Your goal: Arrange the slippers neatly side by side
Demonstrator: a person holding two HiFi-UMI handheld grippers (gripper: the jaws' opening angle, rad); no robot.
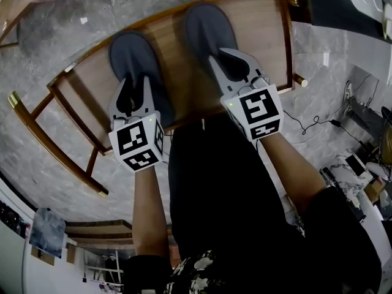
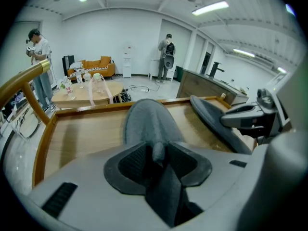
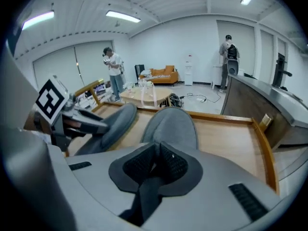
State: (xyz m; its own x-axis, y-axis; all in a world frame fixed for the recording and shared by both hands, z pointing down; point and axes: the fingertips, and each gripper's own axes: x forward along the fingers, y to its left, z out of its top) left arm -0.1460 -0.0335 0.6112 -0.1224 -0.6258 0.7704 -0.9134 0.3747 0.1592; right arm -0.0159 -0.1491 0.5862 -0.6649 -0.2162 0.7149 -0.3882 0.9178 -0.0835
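Left gripper view: left tongs (image 2: 158, 153) stand fairly wide w/ a bunched nub of heel rim btwn the pads, which looks nipped. The nub belongs to the left dark grey soft-fabric slipper (image 2: 144, 121). Right gripper view: right tongs (image 3: 155, 153) are narrow, pads almost meeting on the thin heel edge of the right dark grey soft-fabric slipper (image 3: 171, 124). It seems caught, tho only a sliver shows.

Handling, as a guess: both are light, limp and not fragile. The rim crumples under a pinch, so the toe end prob trails and swings rather than following stiffly. The matte cloth should grip the pads well and slide easily on wood. Best hold is mid-heel, taking the sole edge as well as the upper, so each one tracks straight.

Look: plain, closed rounded toes, no pattern visible, uppers smooth and slightly domed.

Head view: the pair lies toes far, approx parallel, heels about level, w/ a strip of bare wood btwn them. They sit on a brown wooden surface with a raised rim (image 1: 269, 35), nearer its near edge. Grey marbled floor (image 1: 55, 121) lies around it.
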